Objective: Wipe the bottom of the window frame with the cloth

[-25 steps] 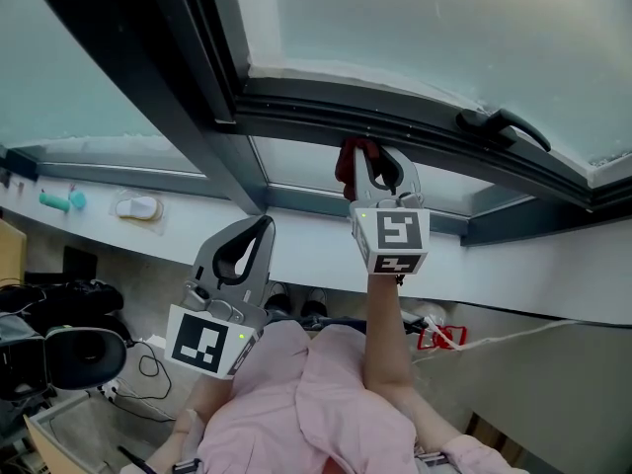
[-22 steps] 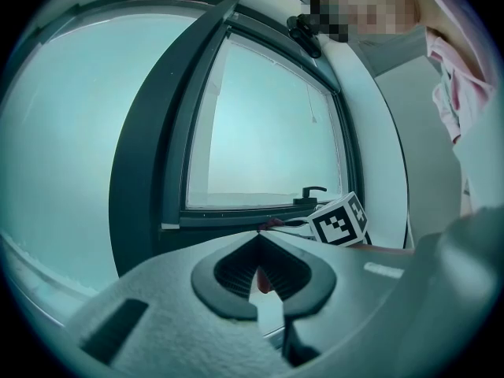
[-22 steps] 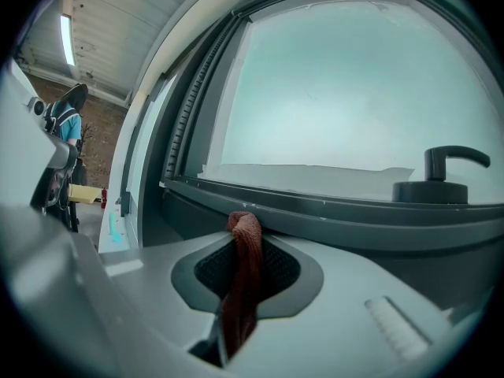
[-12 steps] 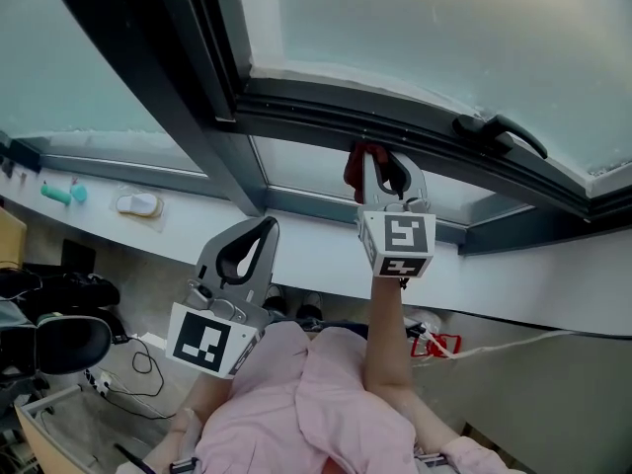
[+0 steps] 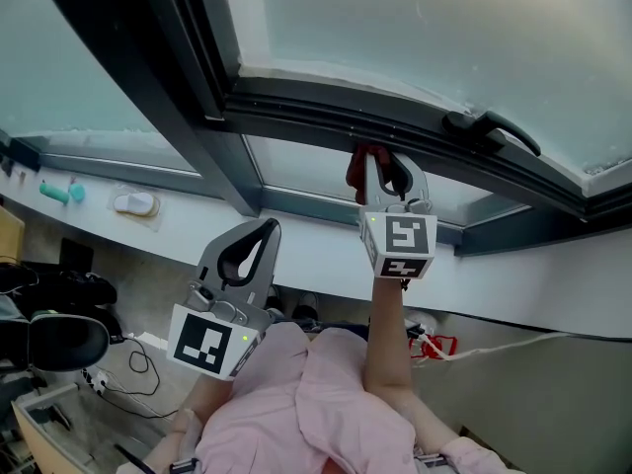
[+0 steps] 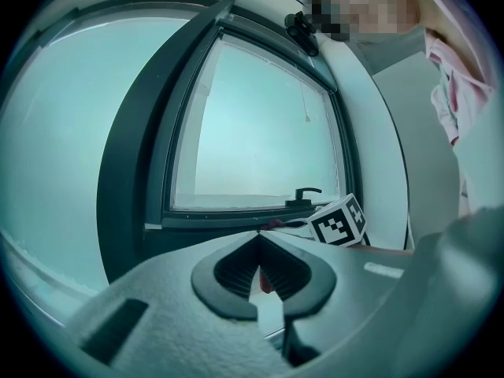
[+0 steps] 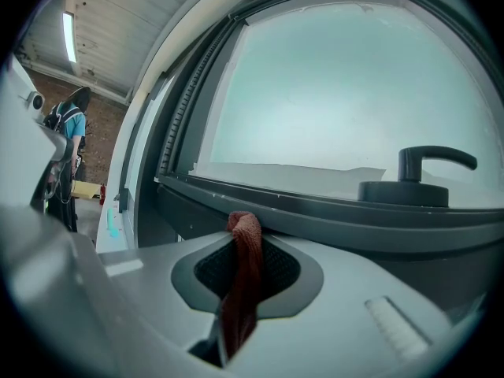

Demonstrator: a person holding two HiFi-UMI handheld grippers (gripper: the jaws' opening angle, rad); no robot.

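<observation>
Right gripper (image 5: 383,163): jaws clamped on the cloth (image 7: 242,278), raised up to the frame (image 5: 326,117).
Cloth: red, bunched in a strip between the jaws. Its top end pokes out against the frame's bottom rail, left of the handle (image 5: 492,126).
Left gripper (image 5: 265,225): jaws together with nothing in them, held lower, in front of the sill (image 5: 306,255) and well apart from the cloth.
Sill: white. A teal thing (image 5: 59,195) and a white thing (image 5: 134,203) lie at its far left.
Person: pink sleeves (image 5: 326,393) show below both grippers.
</observation>
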